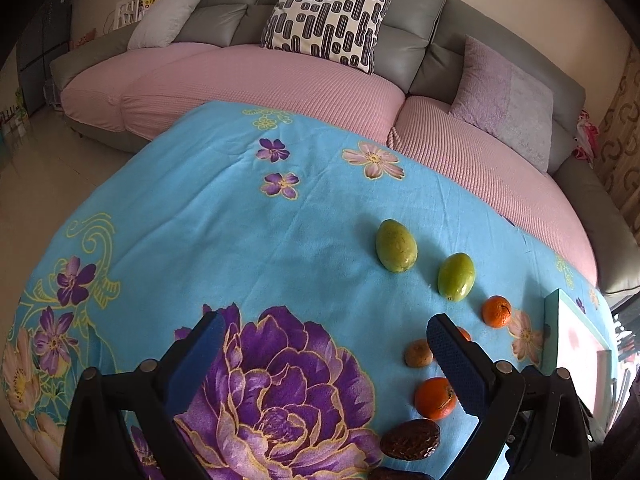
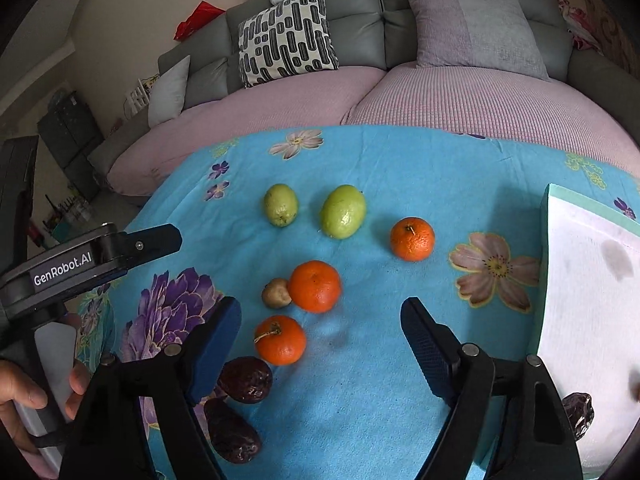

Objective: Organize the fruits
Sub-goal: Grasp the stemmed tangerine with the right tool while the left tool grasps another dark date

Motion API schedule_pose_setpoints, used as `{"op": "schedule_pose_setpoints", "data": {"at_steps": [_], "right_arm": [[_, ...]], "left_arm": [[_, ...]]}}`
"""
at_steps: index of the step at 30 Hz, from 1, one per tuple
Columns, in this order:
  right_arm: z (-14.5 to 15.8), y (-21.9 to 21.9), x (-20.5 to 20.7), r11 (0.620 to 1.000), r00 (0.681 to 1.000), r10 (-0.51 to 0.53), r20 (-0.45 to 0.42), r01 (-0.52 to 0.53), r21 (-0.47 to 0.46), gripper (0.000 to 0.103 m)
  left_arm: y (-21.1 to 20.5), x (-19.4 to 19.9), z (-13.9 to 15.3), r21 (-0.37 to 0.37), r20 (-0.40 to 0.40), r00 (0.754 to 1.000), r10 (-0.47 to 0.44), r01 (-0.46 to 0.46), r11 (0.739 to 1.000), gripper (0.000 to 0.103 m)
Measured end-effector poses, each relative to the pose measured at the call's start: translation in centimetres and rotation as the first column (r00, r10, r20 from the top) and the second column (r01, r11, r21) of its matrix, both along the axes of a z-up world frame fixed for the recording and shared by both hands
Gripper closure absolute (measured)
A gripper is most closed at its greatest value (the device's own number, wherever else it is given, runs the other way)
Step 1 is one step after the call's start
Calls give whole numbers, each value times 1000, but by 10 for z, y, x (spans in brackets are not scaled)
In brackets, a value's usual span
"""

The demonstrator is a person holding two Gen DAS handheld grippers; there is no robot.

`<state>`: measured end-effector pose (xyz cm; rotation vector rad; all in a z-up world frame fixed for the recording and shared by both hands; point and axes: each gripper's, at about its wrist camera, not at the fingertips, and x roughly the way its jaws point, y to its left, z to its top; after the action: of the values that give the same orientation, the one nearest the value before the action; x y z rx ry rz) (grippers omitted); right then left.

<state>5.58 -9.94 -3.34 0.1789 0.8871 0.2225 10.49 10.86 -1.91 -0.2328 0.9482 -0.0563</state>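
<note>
Left gripper: the left gripper hangs over the purple flower print of the blue cloth, jaws spread wide with nothing between them; its right finger partly covers one orange.
Left gripper seen from the right: its black body shows at the left edge of the right wrist view, and a hand wraps the grey handle below it.
Right gripper: the right gripper is held above the cloth, tilted down toward the fruit, jaws wide apart and empty.
Green fruits: two oval, glossy yellow-green fruits, the smaller and the larger, lie side by side at the far end of the group, apart from each other.
Oranges: three on the cloth; one sits alone toward the tray, one touches a small brown fruit, one with a stem stub lies nearest the right gripper's left finger.
Dates: two dark, wrinkled dates lie close together by that finger; a third, partly hidden, seems to rest on the tray.
Tray: a white tray with a teal rim sits at the right edge of the cloth.
Writing: "GenRobot.AI" in white on the left gripper's body.
Behind: a grey sofa with pink seat covers and a black-and-white patterned cushion.
</note>
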Motion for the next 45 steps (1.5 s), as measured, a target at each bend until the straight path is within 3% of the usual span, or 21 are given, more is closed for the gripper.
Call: {"op": "schedule_pose_setpoints", "data": {"at_steps": [1,3,4,9,12,19,30,36,45], "right_arm": [[-3,3,1,1000,1000,8,-8,-8,0,21],[-8,10,3,1000,999,23,-27,-23,-2,42],[-11,13,5,1000,999,29,-35,-29,-5,44],[-22,23,8,998,996,59,-72,-58,11,46],[-27,30,10,997,993,79,-90,-79,4,55],[-33,32,14,997,991,72,-114,-70,15,65],[-19,16,5,998,993,37,-114,-31,52,67],[-5,-18,-15,996,988,-69,-140,76,51,67],[19,-62,-38,982,979,-177,-98,182,48,67]], "left_arm": [[0,2,-4,1,-13,1000,2,-2,1000,4],[-1,5,-13,7,-45,999,6,-5,1000,13],[-1,7,-17,7,-62,998,6,-5,1000,13],[-1,9,-26,-2,-99,995,11,-12,1000,19],[-1,7,-24,-5,-88,996,18,-19,1000,21],[-2,8,-21,-38,-88,996,2,-5,999,26],[-11,-1,-16,-100,-90,995,-43,34,994,29],[-29,-15,-13,-103,-90,988,-123,113,988,29],[-55,-42,-23,-106,-127,965,-228,216,971,33]]}}
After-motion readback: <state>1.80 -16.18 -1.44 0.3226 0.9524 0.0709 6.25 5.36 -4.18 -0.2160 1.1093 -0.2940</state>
